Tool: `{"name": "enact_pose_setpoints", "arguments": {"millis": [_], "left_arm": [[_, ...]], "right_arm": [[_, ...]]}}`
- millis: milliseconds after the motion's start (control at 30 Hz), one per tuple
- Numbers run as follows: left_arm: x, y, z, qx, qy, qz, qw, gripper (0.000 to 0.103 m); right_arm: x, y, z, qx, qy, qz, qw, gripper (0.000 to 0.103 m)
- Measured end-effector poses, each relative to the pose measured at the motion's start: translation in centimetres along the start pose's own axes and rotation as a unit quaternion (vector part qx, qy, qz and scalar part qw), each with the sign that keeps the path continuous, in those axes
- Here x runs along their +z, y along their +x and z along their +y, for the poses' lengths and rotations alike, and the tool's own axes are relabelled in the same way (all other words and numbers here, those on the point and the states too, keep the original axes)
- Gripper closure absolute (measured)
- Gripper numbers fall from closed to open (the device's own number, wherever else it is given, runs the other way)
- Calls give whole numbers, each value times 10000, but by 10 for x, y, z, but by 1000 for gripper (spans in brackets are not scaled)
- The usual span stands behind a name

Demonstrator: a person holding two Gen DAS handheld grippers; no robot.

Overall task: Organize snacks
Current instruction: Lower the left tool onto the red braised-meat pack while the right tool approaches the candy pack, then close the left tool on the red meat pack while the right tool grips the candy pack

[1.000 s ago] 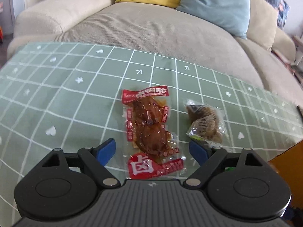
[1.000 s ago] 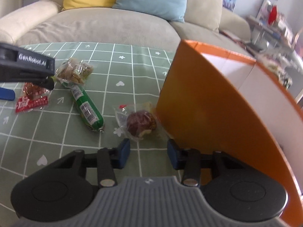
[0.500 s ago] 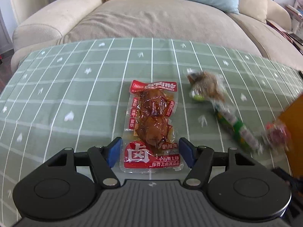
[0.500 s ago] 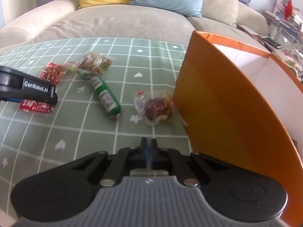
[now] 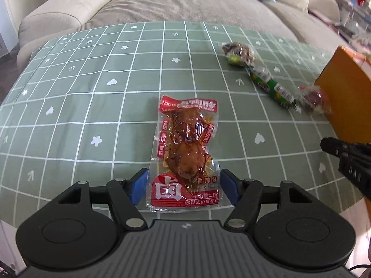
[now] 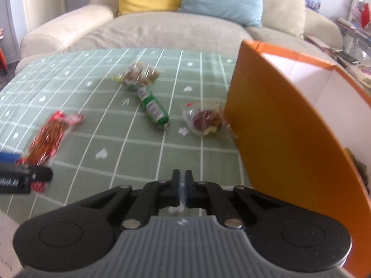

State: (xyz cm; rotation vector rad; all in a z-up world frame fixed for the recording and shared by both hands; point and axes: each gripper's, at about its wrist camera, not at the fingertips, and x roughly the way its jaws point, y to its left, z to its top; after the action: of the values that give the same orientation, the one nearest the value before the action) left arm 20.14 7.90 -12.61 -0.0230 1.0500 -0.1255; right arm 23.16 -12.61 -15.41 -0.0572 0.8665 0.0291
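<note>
A red braised-meat packet [image 5: 185,153] lies flat on the green checked tablecloth [image 5: 81,106]. My left gripper [image 5: 184,188] is open, its blue pads on either side of the packet's near end. The packet also shows in the right wrist view [image 6: 49,136]. A nut pack [image 6: 140,75], a green sausage [image 6: 154,110] and a clear round snack pack [image 6: 205,121] lie further right, near the orange box [image 6: 273,129]. My right gripper [image 6: 182,188] is shut and empty, above the cloth beside the box.
A beige sofa [image 5: 185,4] with yellow and blue cushions runs behind the table. The orange box, white inside, stands at the table's right edge [image 5: 347,92]. The right gripper shows at the right of the left wrist view [image 5: 347,157].
My left gripper has closed in around the red packet's near end and its jaws have narrowed. My right gripper has shut and pulled back from the round snack pack.
</note>
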Motion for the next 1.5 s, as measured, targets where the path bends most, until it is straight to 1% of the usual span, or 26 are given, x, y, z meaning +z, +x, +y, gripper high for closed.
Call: {"name": "enact_pose_setpoints", "arguments": {"millis": [33,67,100,167,267,367,433,600,833,933,967,1000,1033,1100,1233,1400,1433,1500], "left_arm": [[-1,-1,2,-24,-78,-68,9999,20],[-2,-1,3,-54,-161,-121,9998,18],[-1,-1,5,-87,-256,-140,9995,16],[0,-1,7,-96,-415,-204,9989,14],[6,1,6,-27,-419,-261,9988,13],[11,5,6,62,-421,-269,9987,12],[14,9,8,31,-483,-249,9985,12],[18,15,9,63,-456,-392,9982,12],[21,24,-4,433,4,-515,9977,12],[22,26,-7,407,51,-582,9975,20],[22,26,-7,399,75,-603,9974,30],[22,25,-8,373,105,-634,9972,32],[22,24,-9,382,130,-623,9972,32],[19,22,-9,354,149,-614,9974,33],[6,13,-11,248,317,-533,9978,34],[-19,-4,-17,128,526,-460,9975,36],[-23,-8,-19,82,553,-470,9973,36],[-30,-15,-19,-159,523,-457,9975,37]], "right_arm": [[2,-1,-2,-44,45,-91,9999,102],[6,-2,-3,-93,88,-174,9998,91],[9,-3,-4,-165,134,-278,9994,72],[16,-4,-5,-326,213,-511,9979,60],[27,2,-1,-563,62,-640,9963,60],[33,10,6,-826,-256,-805,9930,60],[36,20,10,-923,-444,-785,9916,60],[40,41,13,-1032,-707,-632,9901,58],[41,52,18,-1042,-983,-700,9872,56],[42,54,19,-1031,-1053,-682,9867,57],[42,54,20,-1036,-1082,-681,9864,59],[41,54,19,-1025,-1117,-678,9861,60],[41,54,19,-1010,-1148,-671,9860,61],[39,51,18,-934,-1177,-668,9864,67],[34,39,15,-740,-1182,-587,9885,70],[13,11,14,-527,-1082,-512,9914,70],[8,4,15,-476,-1075,-511,9918,70],[-1,-11,17,-297,-1057,-469,9928,70]]}}
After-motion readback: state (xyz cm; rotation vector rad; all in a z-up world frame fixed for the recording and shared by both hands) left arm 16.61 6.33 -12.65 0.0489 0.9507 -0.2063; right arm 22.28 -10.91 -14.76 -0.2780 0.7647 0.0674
